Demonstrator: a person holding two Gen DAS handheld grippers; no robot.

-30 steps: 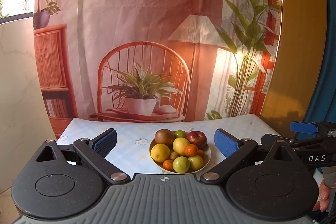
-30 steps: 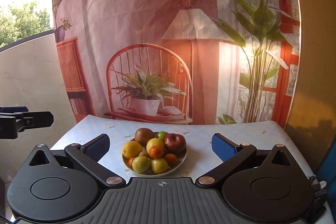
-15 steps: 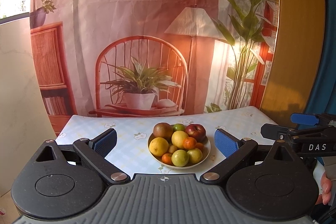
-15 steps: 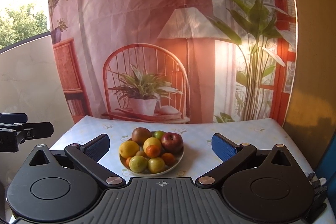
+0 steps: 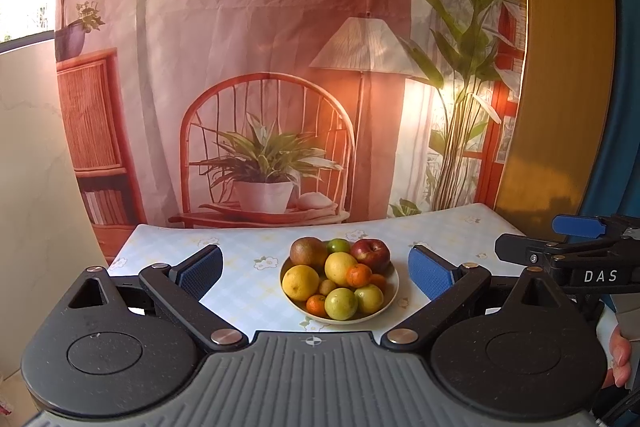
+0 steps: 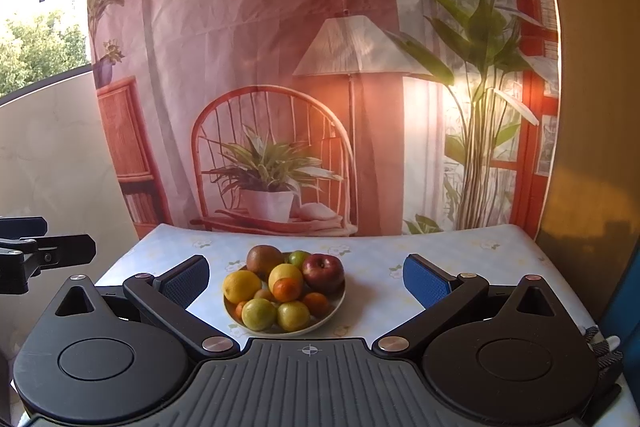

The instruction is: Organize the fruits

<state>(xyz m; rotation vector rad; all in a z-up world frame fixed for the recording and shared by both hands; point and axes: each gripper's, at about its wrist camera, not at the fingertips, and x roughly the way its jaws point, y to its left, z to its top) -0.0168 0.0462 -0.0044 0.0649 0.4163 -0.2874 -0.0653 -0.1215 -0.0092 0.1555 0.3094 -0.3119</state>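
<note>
Fruits (image 5: 338,279) sit heaped in a pale bowl (image 5: 390,301) near the middle of the table (image 5: 248,283), seen from the left wrist. The left gripper (image 5: 316,269) is spread wide, empty, short of the bowl and clear of it. The right gripper's fingers (image 5: 520,251) reach in over the table's right edge. From the right wrist, the same fruits (image 6: 280,291) lie between the parted fingers of the right gripper (image 6: 306,277), which holds nothing; a red apple (image 6: 323,269) sits on the bowl's far right side.
</note>
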